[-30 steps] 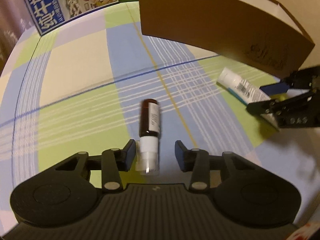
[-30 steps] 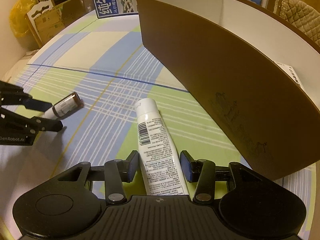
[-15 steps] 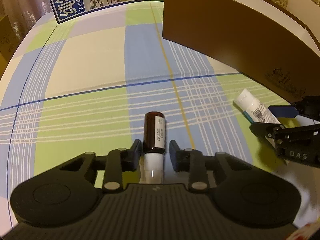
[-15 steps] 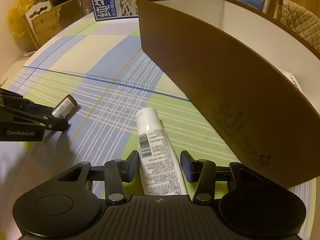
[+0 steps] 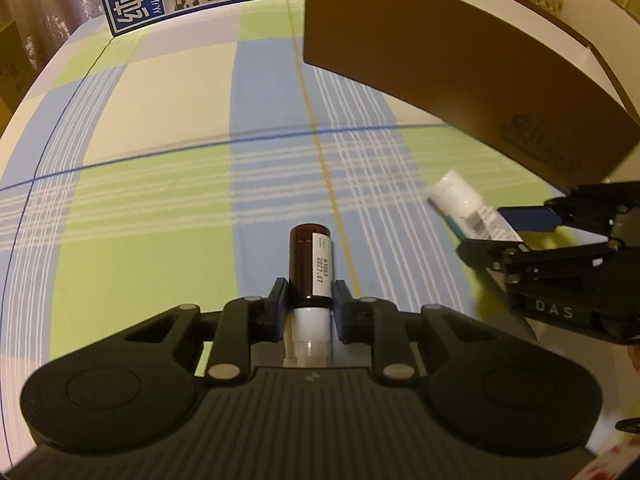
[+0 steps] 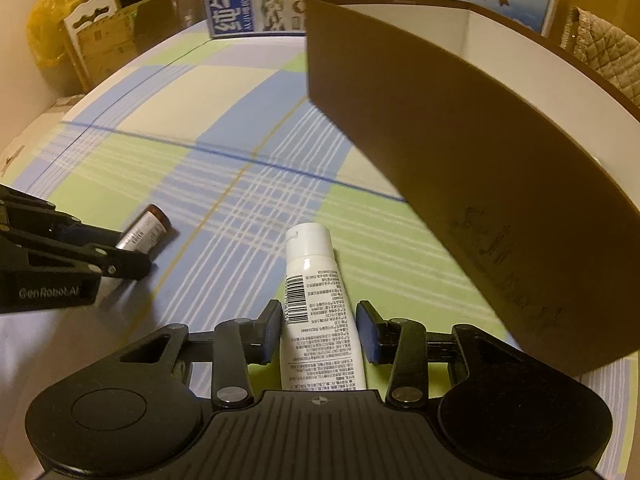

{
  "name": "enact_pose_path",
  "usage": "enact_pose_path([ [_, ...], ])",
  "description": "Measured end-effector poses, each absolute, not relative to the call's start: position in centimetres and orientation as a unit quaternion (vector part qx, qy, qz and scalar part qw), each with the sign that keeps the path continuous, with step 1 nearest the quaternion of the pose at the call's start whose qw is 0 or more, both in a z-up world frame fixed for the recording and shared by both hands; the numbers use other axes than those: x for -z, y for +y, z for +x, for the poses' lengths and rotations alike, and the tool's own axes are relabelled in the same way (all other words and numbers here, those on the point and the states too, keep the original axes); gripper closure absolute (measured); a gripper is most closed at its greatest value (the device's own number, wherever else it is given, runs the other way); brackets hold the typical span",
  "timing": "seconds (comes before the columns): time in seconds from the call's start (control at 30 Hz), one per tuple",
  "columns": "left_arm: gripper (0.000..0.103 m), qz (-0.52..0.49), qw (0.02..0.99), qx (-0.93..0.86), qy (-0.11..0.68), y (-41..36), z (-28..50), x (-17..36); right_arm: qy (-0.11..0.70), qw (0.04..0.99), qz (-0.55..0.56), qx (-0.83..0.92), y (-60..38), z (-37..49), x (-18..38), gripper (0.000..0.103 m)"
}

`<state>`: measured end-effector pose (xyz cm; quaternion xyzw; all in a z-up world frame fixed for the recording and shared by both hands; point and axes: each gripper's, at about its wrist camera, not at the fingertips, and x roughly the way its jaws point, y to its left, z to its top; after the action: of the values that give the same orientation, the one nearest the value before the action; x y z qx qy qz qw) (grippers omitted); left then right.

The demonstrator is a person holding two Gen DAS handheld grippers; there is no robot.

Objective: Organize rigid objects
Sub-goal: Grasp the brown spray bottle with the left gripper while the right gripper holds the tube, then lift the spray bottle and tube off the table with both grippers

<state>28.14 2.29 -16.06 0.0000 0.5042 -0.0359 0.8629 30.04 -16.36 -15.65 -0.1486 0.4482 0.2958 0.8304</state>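
Left hand-held gripper [image 5: 310, 300] clenched on the small amber vial [image 5: 310, 260], pads pressing the dark glass just ahead of its white cap [image 5: 310, 330]. Right hand-held gripper [image 6: 318, 330] spread around the white tube [image 6: 318, 320], left pad about touching the tube's side, right pad with a visible gap, so not yet gripping.

For a clean pickup on the right: probably best closed squarely across the tube's body, kept centred so neither pad shoves it sideways. Worth lifting the vial level, since the grip sits at the cap end and the glass end could dip. Likely destination for both: the open brown cardboard box [image 6: 460, 152], standing just right of the tube on the plaid surface [image 5: 160, 200].

Vial lying flat, long axis running straight along the left fingers, glass base pointing away from the camera, cap toward it. Tube also flat, long axis along the right fingers, rounded cap end [image 6: 308, 240] pointing away, printed body running back under the gripper.
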Motion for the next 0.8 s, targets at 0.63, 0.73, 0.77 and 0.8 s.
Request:
enact_pose_path([
  [0.63, 0.084, 0.017, 0.860, 0.033, 0.509, 0.9, 26.0, 15.6, 0.450, 0.820, -0.161, -0.313, -16.0, 27.0, 15.7, 0.065],
  [0.73, 0.084, 0.015, 0.860, 0.032, 0.509, 0.9, 25.9, 15.6, 0.448, 0.821, -0.161, -0.314, -16.0, 27.0, 15.7, 0.066],
  [0.77, 0.084, 0.016, 0.860, 0.033, 0.510, 0.9, 25.9, 15.6, 0.448, 0.822, -0.160, -0.314, -16.0, 27.0, 15.7, 0.066],
  [0.8, 0.084, 0.017, 0.859, 0.033, 0.510, 0.9, 25.9, 15.6, 0.448, 0.822, -0.160, -0.314, -16.0, 27.1, 15.7, 0.066],
])
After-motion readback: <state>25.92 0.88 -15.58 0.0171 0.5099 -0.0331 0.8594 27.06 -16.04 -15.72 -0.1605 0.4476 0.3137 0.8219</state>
